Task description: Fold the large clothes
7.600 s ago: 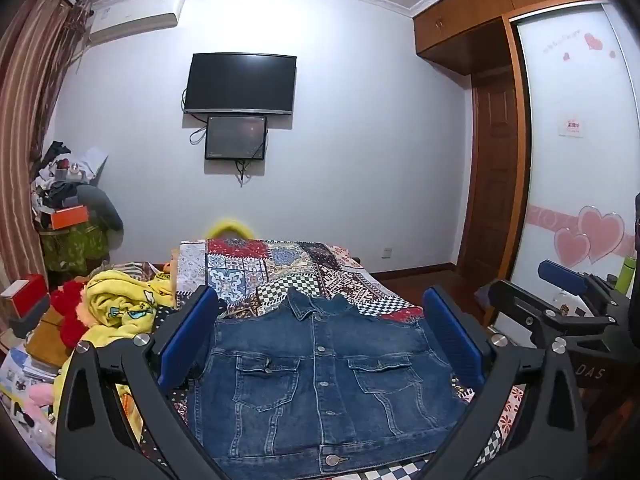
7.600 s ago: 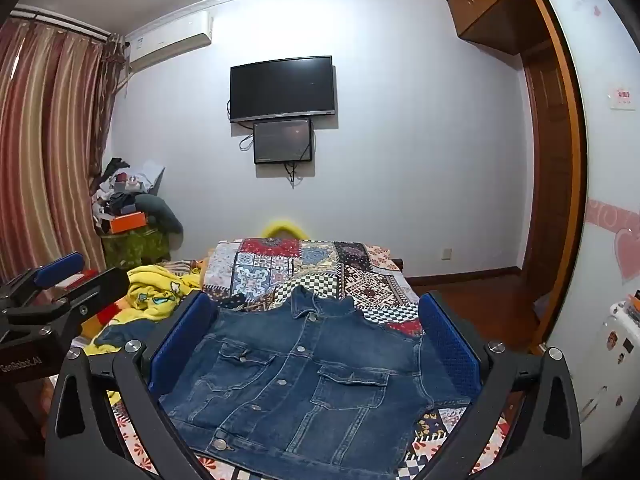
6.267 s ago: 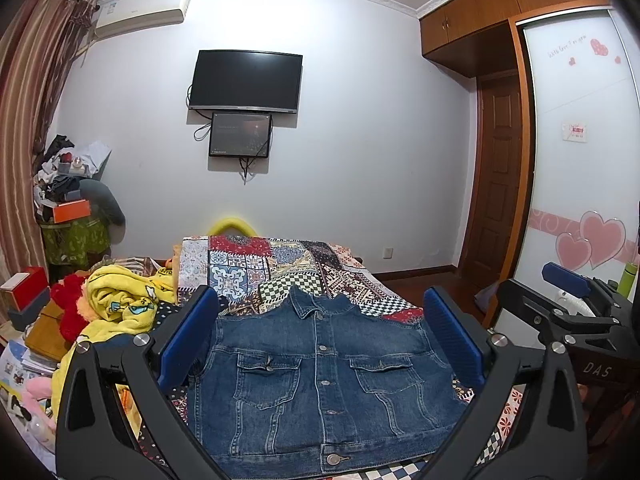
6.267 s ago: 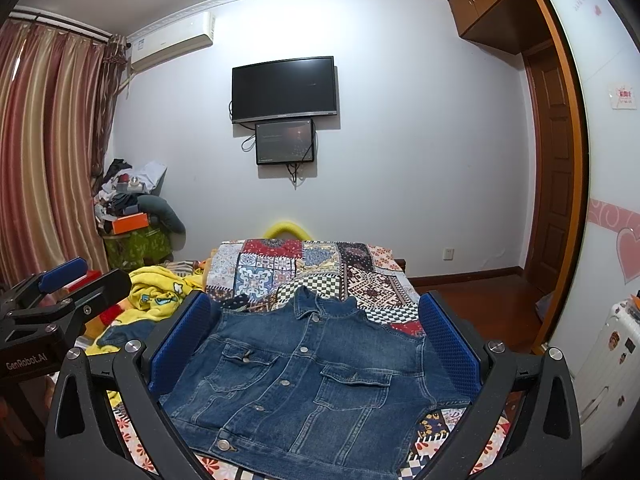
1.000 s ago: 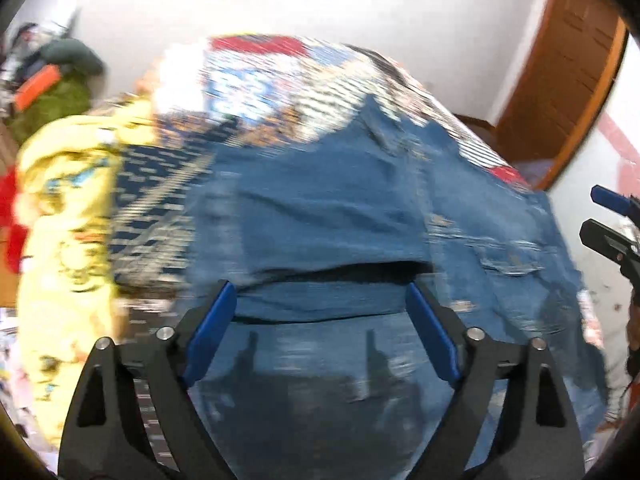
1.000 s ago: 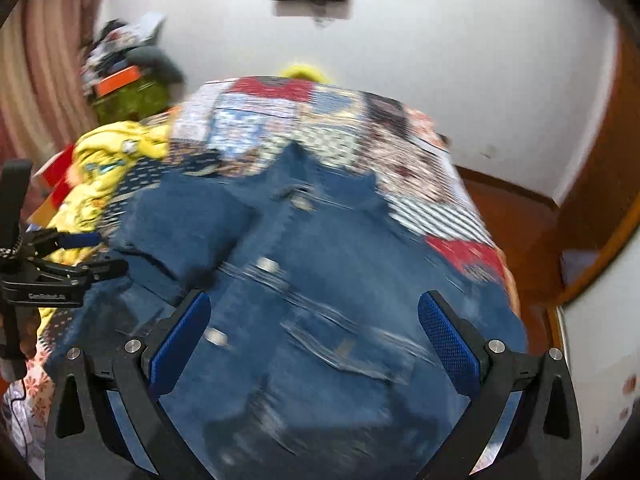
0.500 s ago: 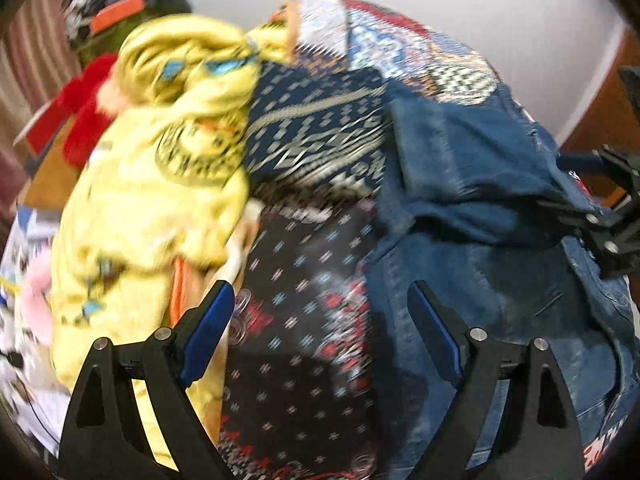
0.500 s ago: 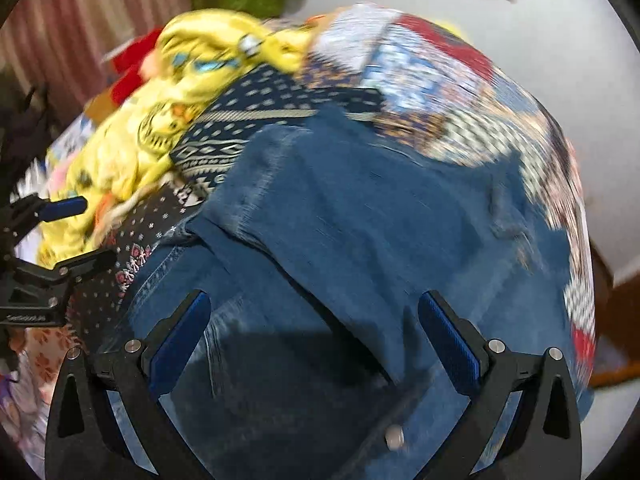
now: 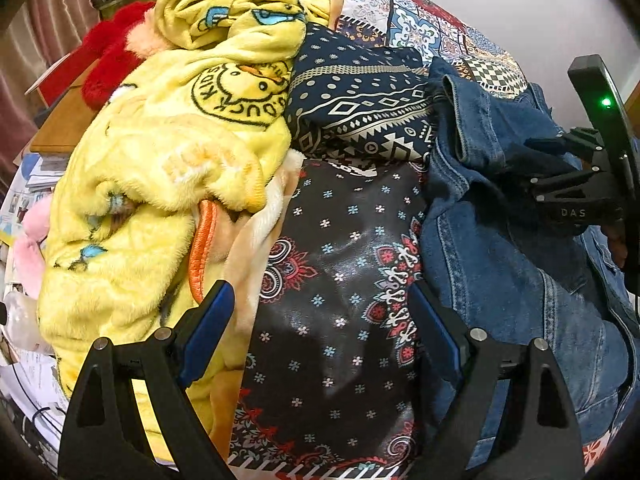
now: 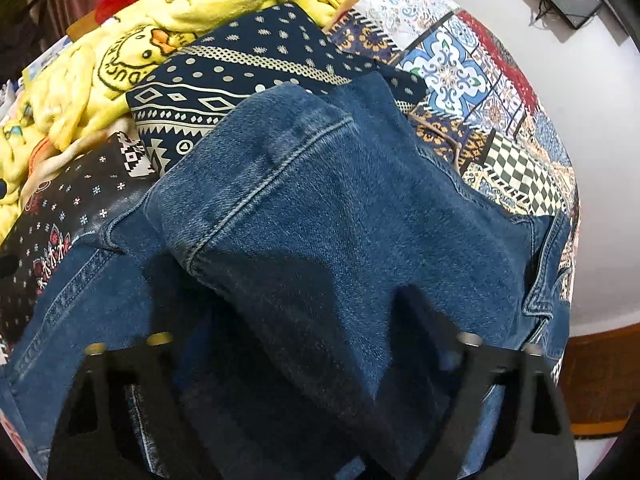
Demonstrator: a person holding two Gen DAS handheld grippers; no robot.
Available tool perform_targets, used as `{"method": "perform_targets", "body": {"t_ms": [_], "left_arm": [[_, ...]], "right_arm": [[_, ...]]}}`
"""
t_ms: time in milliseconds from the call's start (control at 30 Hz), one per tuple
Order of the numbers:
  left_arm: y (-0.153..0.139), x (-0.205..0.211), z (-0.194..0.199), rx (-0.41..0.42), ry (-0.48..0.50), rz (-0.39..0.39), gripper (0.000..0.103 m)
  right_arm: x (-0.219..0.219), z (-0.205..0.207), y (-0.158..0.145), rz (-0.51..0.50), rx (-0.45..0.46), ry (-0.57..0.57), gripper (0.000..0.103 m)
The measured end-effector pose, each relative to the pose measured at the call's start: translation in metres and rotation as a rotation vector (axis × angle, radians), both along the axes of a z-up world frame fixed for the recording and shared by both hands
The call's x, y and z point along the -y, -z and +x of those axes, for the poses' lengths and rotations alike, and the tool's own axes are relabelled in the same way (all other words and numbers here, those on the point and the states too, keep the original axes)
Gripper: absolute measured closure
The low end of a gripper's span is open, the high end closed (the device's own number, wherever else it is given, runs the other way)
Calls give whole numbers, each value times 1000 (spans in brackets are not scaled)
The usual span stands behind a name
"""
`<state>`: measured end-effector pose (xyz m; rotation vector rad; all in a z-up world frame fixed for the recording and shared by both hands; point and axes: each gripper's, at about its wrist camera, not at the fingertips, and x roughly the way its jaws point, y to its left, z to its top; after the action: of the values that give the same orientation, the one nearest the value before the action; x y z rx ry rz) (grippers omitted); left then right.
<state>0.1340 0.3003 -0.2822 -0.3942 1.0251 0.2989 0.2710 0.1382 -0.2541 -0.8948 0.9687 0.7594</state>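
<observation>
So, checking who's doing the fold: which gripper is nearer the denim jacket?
Right. The right gripper is in the denim jacket; the left gripper hovers beside it over the patterned cloth.

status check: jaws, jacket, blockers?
Left gripper open over bedspread. Right gripper under denim fold, state unclear. Denim jacket sleeve folded in. Yellow blanket alongside.

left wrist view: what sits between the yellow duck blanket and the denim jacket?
In the left wrist view, the dark floral bedcover and a navy geometric-print cloth lie between the yellow duck blanket and the denim jacket.
</observation>
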Motion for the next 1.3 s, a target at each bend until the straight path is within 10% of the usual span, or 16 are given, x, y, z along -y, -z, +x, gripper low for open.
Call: {"method": "perform_targets", "body": {"t_ms": [233, 800, 1300], "left_arm": [[-21, 21, 10, 28, 56, 45, 15], [-62, 91, 62, 88, 196, 92, 15], [-50, 143, 80, 41, 303, 114, 15]], "right_arm": [[12, -13, -32, 132, -43, 0, 93], [179, 31, -115, 601, -65, 408, 98], [309, 39, -32, 615, -290, 730, 95]]}}
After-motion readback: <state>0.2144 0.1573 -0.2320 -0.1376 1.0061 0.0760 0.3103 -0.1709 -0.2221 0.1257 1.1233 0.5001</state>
